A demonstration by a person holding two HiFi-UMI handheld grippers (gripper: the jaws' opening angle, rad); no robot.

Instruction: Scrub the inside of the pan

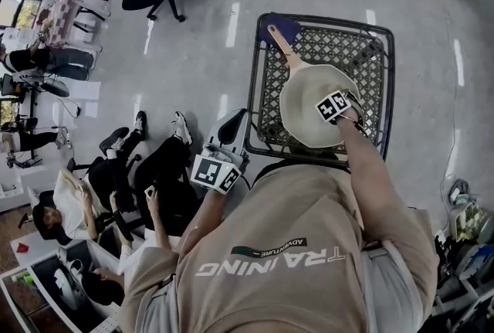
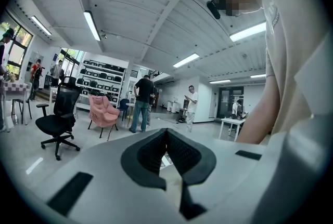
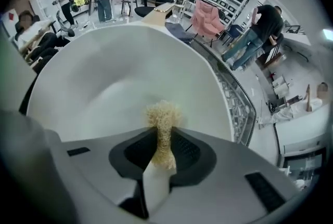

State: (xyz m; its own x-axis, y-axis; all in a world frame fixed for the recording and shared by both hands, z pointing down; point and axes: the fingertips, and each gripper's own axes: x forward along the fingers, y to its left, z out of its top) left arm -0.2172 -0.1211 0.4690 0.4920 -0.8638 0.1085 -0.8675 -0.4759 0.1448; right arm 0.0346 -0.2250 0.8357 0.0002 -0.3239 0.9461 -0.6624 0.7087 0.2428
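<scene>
Pan (image 1: 309, 103): round and shallow, cream-white, with a smooth matt interior. It lies on the bench, and its long tan handle (image 1: 284, 45) points toward the far left corner in the head view.
Bench (image 1: 363, 53): a black openwork lattice, apparently metal, set in a dark frame with rounded corners.
Scrubber (image 3: 163, 116): a straw-coloured tuft of wiry, tangled fibre. It is pinched at its waist, so the frayed head flares out beyond the tips.
Right tongs (image 3: 164, 137): partly closed, with the dark ribbed pads clamped on the scrubber. They point steeply down into the pan's bowl, by the rim nearest the person. The scrubber's head sits close to the inner surface, but whether it touches is not clear from these views.
Left tongs (image 2: 165, 134): closed tip to tip, with nothing between the pads. They are held roughly level at the bench's near left corner, apart from the pan.
Floor (image 1: 201, 38): glossy pale grey, with bright reflected streaks.
</scene>
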